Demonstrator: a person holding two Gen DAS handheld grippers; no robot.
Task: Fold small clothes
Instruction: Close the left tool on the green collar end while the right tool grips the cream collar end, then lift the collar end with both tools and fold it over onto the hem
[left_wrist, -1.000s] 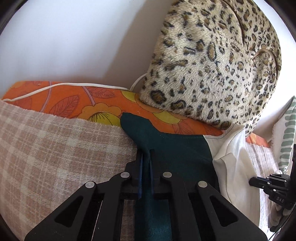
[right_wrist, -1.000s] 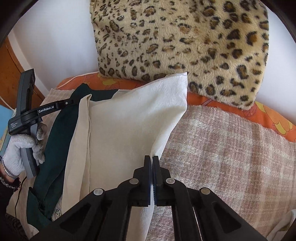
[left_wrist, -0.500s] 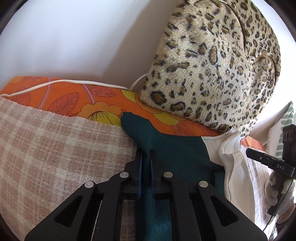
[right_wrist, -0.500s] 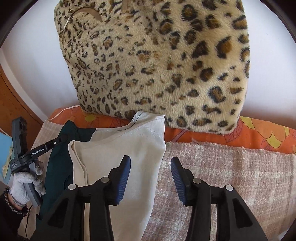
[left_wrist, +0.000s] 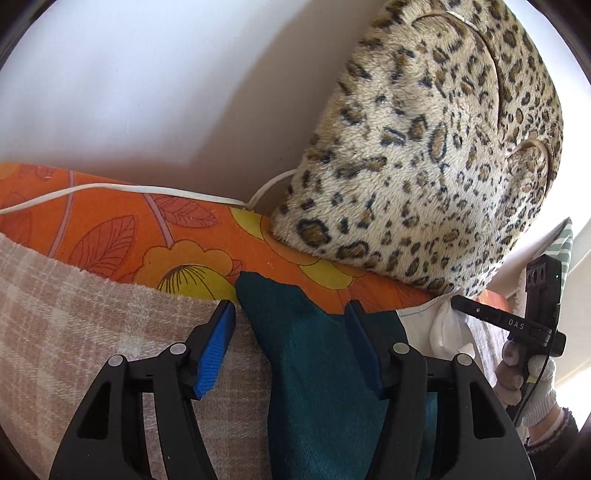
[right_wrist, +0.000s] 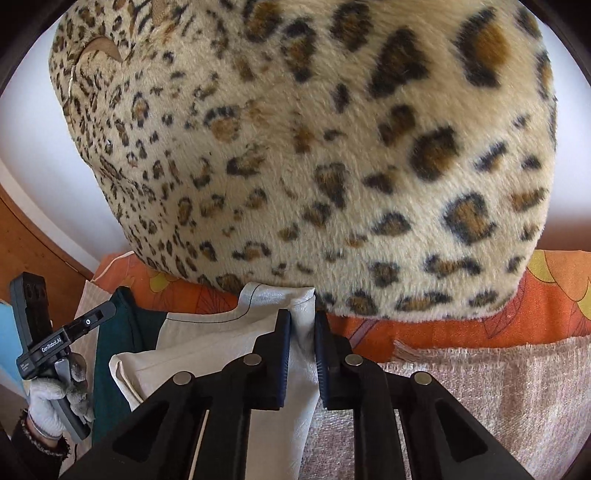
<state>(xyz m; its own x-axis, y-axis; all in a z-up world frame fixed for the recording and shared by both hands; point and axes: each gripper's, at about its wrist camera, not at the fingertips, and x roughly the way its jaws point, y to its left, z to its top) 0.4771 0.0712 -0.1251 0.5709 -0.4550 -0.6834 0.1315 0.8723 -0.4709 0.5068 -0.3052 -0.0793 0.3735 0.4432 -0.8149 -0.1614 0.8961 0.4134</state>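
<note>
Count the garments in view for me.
2: a teal garment lying between the open left tongs, and a cream garment beside it, its corner between the right tongs. More may be hidden.

— What is seen behind the bed?

— A plain white wall (left_wrist: 155, 92) is seen, lit brightly, with a soft shadow cast across it beside a plush leopard-print cushion (left_wrist: 424, 155) that is leaned against it.

— And what is the bed covered with?

— A pink-and-cream checked woven blanket (left_wrist: 66, 332) is spread over it, and an orange floral sheet (left_wrist: 122, 236) is left bare along the far edge. A thin white cord (left_wrist: 110, 188) is laid along that edge, against the wall.

— Is any furniture visible?

— A curved brown wooden panel (right_wrist: 33, 240) is seen at the left edge of the right wrist view.
</note>
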